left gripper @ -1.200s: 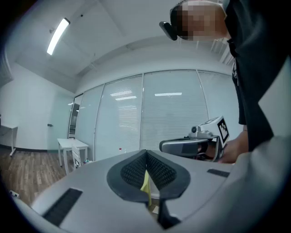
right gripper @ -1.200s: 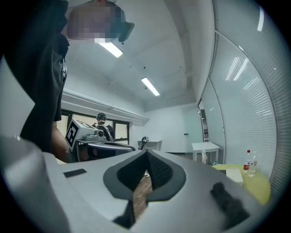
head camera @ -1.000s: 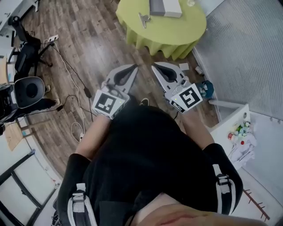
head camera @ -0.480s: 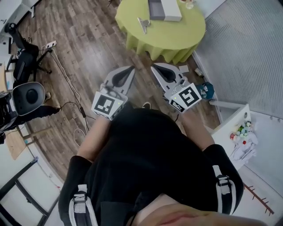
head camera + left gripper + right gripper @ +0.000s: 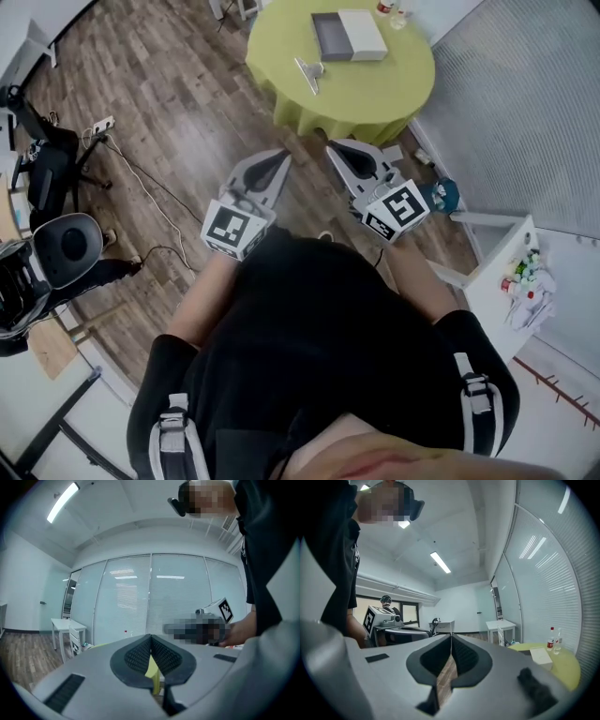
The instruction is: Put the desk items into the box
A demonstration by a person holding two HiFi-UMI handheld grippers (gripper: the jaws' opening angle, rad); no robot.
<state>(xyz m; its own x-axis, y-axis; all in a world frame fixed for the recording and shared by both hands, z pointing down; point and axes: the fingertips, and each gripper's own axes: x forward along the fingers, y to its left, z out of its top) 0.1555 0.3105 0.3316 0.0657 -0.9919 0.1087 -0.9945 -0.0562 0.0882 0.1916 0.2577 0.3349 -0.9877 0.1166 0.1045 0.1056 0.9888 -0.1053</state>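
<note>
A round table with a yellow-green cloth (image 5: 356, 84) stands ahead in the head view. On it lie an open grey box (image 5: 330, 36), its white lid (image 5: 362, 35) beside it, and a metal binder clip (image 5: 309, 71). My left gripper (image 5: 280, 156) and right gripper (image 5: 334, 148) are held side by side in front of the torso, over the wooden floor and short of the table. Both are shut with nothing between the jaws. In the left gripper view the pads (image 5: 140, 654) meet; in the right gripper view the pads (image 5: 464, 654) also meet, and the lid (image 5: 541, 657) shows.
Small bottles (image 5: 389, 8) stand at the table's far edge. An office chair (image 5: 64, 244) and loose cables (image 5: 155, 192) are on the floor at left. A white shelf with small items (image 5: 514, 281) and a teal object (image 5: 441, 192) are at right.
The table has slid lower in the head view, so the whole box and lid now show. Both grippers stay shut and side by side.
</note>
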